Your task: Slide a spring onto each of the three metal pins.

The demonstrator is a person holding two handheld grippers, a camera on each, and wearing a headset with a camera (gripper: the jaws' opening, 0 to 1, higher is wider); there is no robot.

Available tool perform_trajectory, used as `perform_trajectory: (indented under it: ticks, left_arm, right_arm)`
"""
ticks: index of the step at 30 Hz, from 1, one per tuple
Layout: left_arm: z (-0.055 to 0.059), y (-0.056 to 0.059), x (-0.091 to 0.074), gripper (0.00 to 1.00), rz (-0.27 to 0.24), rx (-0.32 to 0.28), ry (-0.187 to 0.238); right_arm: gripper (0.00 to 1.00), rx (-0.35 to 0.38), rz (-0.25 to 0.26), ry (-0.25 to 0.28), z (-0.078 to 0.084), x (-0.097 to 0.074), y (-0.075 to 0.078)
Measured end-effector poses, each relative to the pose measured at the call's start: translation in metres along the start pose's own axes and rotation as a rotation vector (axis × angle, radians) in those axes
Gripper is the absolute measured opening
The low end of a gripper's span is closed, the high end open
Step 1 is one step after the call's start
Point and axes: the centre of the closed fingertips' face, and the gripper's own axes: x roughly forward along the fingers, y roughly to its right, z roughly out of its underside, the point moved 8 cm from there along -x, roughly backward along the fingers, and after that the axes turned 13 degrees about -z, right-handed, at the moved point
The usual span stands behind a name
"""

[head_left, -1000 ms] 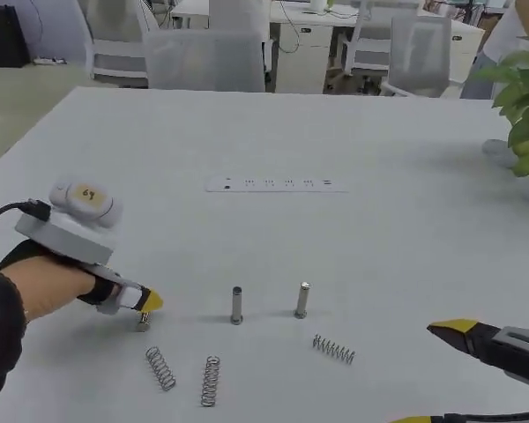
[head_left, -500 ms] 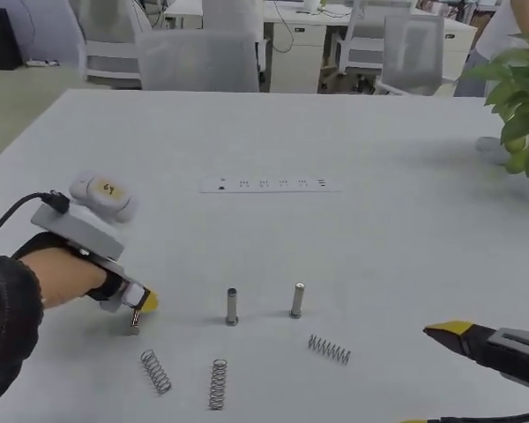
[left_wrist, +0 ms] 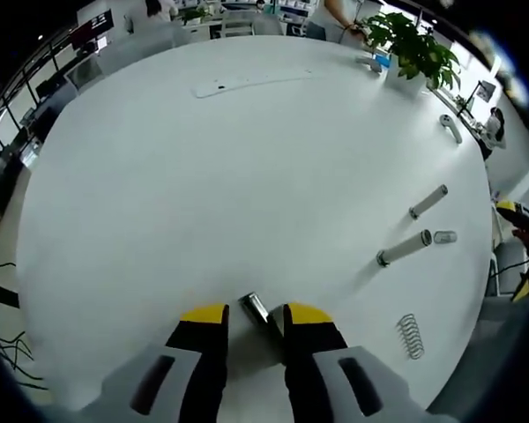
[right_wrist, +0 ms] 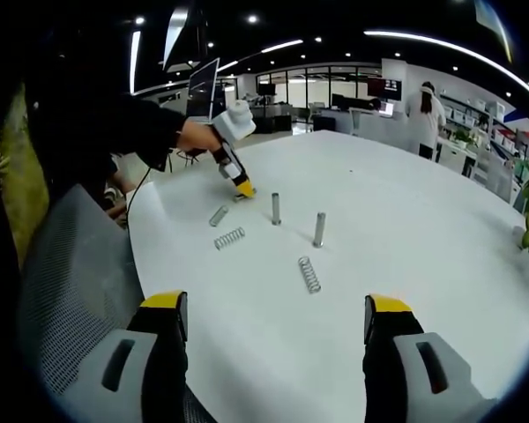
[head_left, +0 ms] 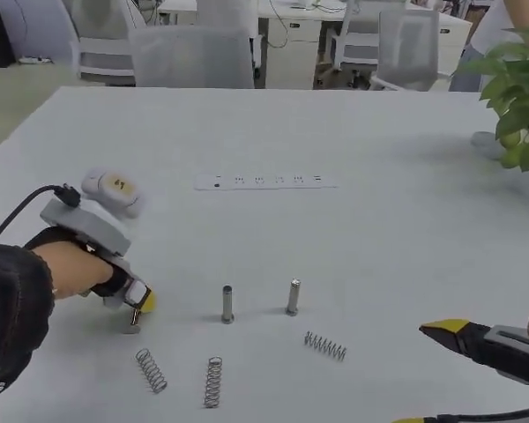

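Hanging over a white office table (head_left: 379, 220), left hand-held gripper (head_left: 143, 305) pinches a pin (left_wrist: 254, 307); right hand-held gripper (right_wrist: 275, 310) gapes.

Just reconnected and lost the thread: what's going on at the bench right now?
The left gripper has its jaws on either side of the leftmost pin; whether it clamps it is unclear. The middle pin and right pin stand upright and bare. All three springs lie loose on the table in front of them. The right gripper hovers open, off to the side, holding nothing.
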Motion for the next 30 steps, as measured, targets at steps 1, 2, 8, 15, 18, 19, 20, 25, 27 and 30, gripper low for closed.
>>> perform_trajectory:
  ticks: [1, 2, 8, 15, 18, 19, 20, 25, 27, 30]
  left_arm:
    - [-0.0002, -0.0002, 0.0000, 0.16, -0.005, 0.002, -0.005]
    - [-0.0005, 0.0000, 0.0001, 0.15, -0.004, 0.005, -0.009]
    - [-0.0025, -0.0016, 0.0029, 0.09, -0.037, 0.031, -0.028]
    - [-0.0023, 0.0021, 0.0023, 0.05, -0.042, 0.051, -0.032]
    - [-0.0020, 0.0028, 0.0025, 0.05, -0.044, 0.051, -0.033]
    - [-0.0020, 0.0031, 0.0025, 0.04, -0.044, 0.050, -0.034]
    - [-0.0022, 0.0036, 0.0025, 0.03, -0.043, 0.053, -0.036]
    - [-0.0031, 0.0049, 0.0031, 0.01, -0.040, 0.058, -0.045]
    - [-0.0032, 0.0053, 0.0030, 0.00, -0.039, 0.060, -0.048]
    - [-0.0032, 0.0057, 0.0026, 0.00, -0.037, 0.060, -0.051]
  right_arm:
    - [0.81, 0.000, 0.000, 0.000, 0.0001, 0.0000, 0.0000]
    - [0.81, 0.001, 0.000, -0.001, 0.0001, 0.0001, 0.0001]
    - [0.81, 0.001, 0.000, 0.001, -0.0001, 0.0001, 0.0005]
    - [0.81, 0.004, -0.003, 0.001, 0.0009, 0.0003, 0.0002]
    - [0.81, 0.004, -0.001, 0.003, 0.0006, -0.0001, 0.0004]
    - [0.81, 0.003, 0.000, 0.004, 0.0005, -0.0002, 0.0006]
    - [0.81, 0.004, 0.000, 0.004, 0.0005, -0.0004, 0.0008]
    - [0.81, 0.004, -0.001, 0.004, 0.0006, -0.0004, 0.0006]
    - [0.81, 0.006, -0.001, 0.003, 0.0012, -0.0006, 0.0009]
    - [0.81, 0.009, -0.002, 0.004, 0.0015, -0.0005, 0.0008]
